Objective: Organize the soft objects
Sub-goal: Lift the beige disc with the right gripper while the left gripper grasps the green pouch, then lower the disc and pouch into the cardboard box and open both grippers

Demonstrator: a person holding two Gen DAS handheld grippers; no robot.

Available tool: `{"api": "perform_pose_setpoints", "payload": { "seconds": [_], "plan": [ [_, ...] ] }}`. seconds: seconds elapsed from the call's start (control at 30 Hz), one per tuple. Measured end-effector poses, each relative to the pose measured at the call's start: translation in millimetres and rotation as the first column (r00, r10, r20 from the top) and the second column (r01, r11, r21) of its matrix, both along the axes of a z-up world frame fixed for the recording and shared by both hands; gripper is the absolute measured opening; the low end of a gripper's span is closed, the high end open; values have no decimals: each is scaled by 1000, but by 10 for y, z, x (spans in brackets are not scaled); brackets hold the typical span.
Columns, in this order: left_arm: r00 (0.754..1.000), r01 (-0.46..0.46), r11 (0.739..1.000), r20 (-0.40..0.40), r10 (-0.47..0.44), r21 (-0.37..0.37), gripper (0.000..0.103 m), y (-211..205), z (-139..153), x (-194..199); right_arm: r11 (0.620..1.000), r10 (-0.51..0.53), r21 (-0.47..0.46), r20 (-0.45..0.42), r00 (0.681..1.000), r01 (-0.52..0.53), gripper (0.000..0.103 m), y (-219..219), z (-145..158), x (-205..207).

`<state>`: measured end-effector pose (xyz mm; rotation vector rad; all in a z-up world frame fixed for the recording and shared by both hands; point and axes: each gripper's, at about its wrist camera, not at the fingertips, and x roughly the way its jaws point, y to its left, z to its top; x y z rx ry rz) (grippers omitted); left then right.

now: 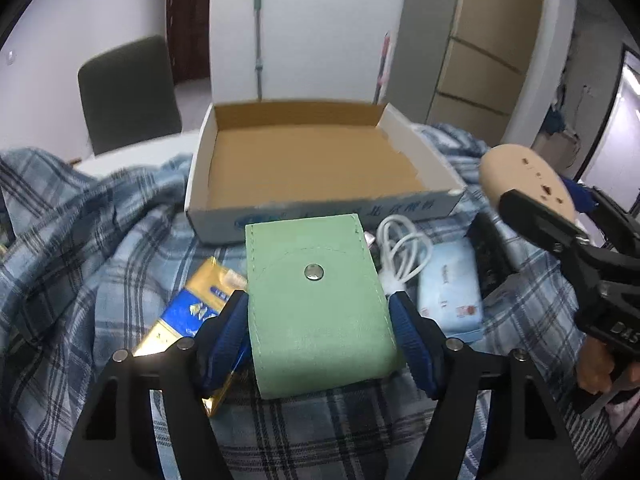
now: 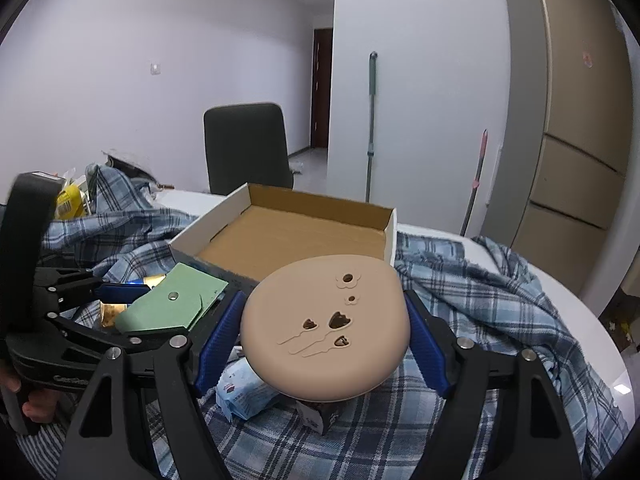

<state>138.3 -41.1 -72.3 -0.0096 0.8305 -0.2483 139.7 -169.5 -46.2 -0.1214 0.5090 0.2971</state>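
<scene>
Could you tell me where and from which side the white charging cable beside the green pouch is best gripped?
Probably at the bundled coil, from above, jaws spanning the gathered loops. It lies flat on the plaid cloth, wedged between the green pouch and the wipes pack, so its sides look blocked; one loose strand would likely slip.

You see a mint-green snap pouch, a beige round case, and blue-white plaid cloth at nine o'clock.

White table carries crumpled plaid shirt.
</scene>
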Motion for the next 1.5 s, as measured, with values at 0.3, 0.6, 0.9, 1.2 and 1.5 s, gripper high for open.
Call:
{"api": "perform_pose_setpoints", "payload": {
  "seconds": [0.3, 0.6, 0.9, 1.2, 1.5],
  "plan": [
    [943, 8, 998, 333, -26, 55, 73, -65, 453, -479, 999, 4, 48, 88, 996, -8, 78, -69, 136, -134],
    [856, -26, 999, 517, 11, 22, 73, -34, 1173, -771, 999, -21, 38, 206, 978, 14, 78, -33, 592, -303],
    [783, -47, 994, 614, 101, -103, 73, 106, 1852, -646, 987, -156, 73, 315, 936, 140, 78, -59, 1369, -60],
    [727, -61, 987, 671, 145, -147, 73, 169, 2379, -400, 952, -280, 202, 277, 919, 229, 78, -105, 1840, 345],
    [797, -93, 978, 575, 185, -187, 73, 488, 2038, 32, 962, -249, 173, 238, 939, 211, 78, 120, 1466, 493]
  ]
}}
